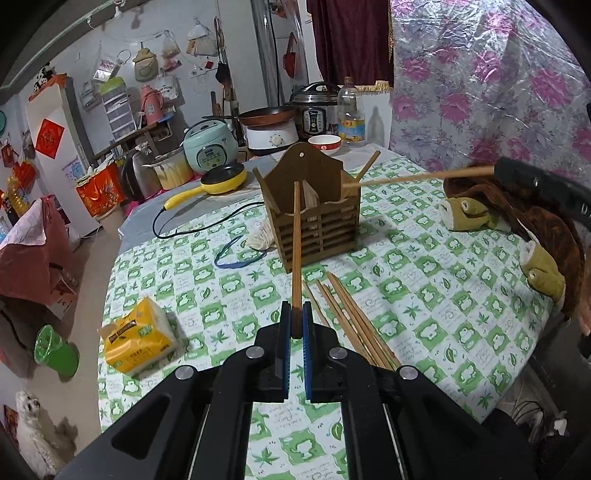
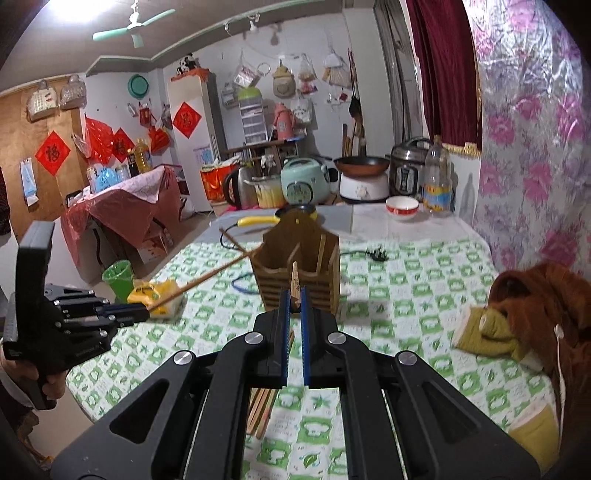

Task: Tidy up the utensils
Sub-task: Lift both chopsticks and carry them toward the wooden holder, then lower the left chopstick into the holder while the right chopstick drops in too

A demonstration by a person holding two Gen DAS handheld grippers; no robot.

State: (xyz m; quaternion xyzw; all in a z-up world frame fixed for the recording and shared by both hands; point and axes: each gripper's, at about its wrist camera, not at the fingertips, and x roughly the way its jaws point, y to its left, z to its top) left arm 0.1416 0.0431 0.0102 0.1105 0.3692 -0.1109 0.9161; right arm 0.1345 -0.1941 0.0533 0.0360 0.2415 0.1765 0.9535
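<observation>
Chopsticks (image 1: pixel 296 243), light, stiff, probably slick: one pinched near its end in each claw (image 1: pixel 296 321), holder (image 1: pixel 314 218) at twelve o'clock.

We're looking into a lived-in home kitchen that's doubling as a dining room. A green-checked tablecloth (image 1: pixel 424 266) is covering the table, and a mint rice cooker (image 1: pixel 210 147), a pressure cooker (image 1: pixel 314 107) and a copper pan (image 1: pixel 267 115) are crowding its far end beside an oil bottle (image 1: pixel 351 118). A white fridge (image 2: pixel 195 122) is standing at the back wall, red paper decorations (image 2: pixel 52 152) are hanging around it, and a ceiling fan (image 2: pixel 133 25) is hanging overhead.
</observation>
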